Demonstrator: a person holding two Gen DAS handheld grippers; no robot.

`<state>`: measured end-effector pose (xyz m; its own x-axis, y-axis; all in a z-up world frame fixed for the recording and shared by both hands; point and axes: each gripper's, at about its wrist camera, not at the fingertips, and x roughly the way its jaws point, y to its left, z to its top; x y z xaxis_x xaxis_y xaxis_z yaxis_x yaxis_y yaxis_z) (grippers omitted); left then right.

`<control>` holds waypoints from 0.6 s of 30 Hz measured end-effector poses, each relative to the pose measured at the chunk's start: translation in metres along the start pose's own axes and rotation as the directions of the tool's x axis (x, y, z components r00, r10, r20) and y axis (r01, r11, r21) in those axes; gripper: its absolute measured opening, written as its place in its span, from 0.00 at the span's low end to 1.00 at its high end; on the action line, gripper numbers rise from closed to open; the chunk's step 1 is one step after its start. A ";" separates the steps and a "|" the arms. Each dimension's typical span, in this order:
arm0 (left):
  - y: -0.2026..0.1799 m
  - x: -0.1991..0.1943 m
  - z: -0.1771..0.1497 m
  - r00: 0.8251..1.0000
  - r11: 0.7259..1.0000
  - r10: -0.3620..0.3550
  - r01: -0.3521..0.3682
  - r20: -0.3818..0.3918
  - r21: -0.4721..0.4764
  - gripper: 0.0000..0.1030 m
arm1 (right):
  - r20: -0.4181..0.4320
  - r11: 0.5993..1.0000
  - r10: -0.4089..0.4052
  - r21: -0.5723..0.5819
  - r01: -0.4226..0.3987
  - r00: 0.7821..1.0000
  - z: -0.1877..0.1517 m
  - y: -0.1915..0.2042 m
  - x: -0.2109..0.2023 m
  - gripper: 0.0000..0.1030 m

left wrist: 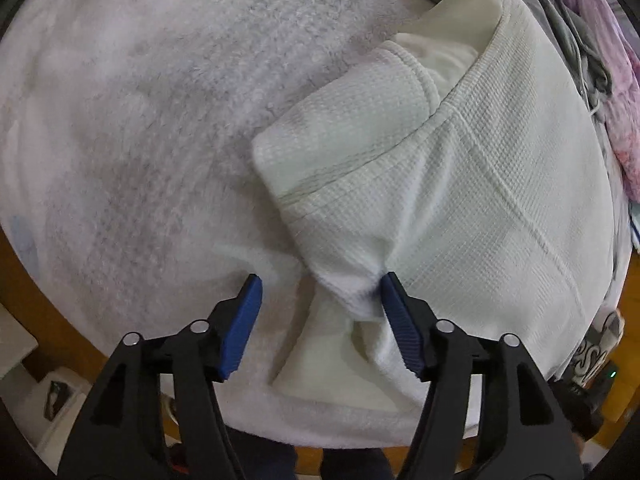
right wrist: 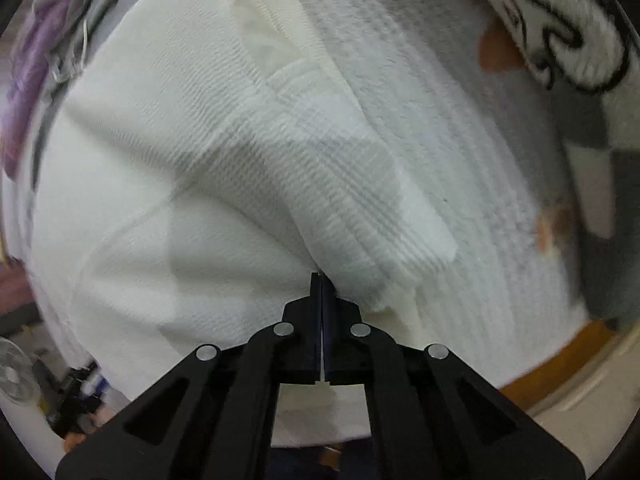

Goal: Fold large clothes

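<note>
A white waffle-knit garment (left wrist: pixel 460 168) is lying across a fleecy white blanket (left wrist: pixel 140 120), filling the left view from 12 to 5 o'clock. The left gripper (left wrist: pixel 320 316) is spreading wide, straddling a bunched fold; the right gripper (right wrist: pixel 321 312) is pinching the fabric, jaws fully together. Risk: that one-sided pull is likely dragging the fold askew, or the thin pinch slipping. Purple and grey laundry (left wrist: pixel 600 40) is crowding 1 o'clock; wooden flooring (right wrist: pixel 560 364) is showing at 4.
</note>
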<state>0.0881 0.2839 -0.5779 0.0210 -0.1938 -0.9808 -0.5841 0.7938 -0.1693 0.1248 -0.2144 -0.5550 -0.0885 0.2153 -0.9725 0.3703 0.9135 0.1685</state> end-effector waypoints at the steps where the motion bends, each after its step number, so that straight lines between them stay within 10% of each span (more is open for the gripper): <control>1: 0.002 -0.002 0.000 1.000 1.000 -0.011 0.011 -0.004 0.003 0.62 | -0.008 1.000 -0.019 -0.008 0.019 1.000 0.001 0.005 -0.002 0.00; 3: 0.009 -0.012 0.001 0.999 0.999 -0.052 0.052 0.005 -0.006 0.63 | 0.020 0.995 -0.054 -0.081 0.056 0.998 0.005 0.031 -0.022 0.03; 11: 0.039 -0.051 -0.011 0.980 0.983 -0.158 0.168 0.124 -0.069 0.78 | 0.127 0.906 0.219 -0.395 -0.154 0.967 0.049 0.230 -0.066 0.02; 18: 0.061 -0.033 -0.020 0.984 0.971 -0.167 0.176 0.070 -0.162 0.78 | 0.055 0.911 0.011 -0.411 0.012 0.998 0.093 0.299 0.033 0.00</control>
<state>0.0358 0.3270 -0.5537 0.1747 -0.2826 -0.9432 -0.6951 0.6431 -0.3214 0.3182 0.0334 -0.5519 -0.0339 0.2062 -0.9779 -0.0439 0.9772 0.2075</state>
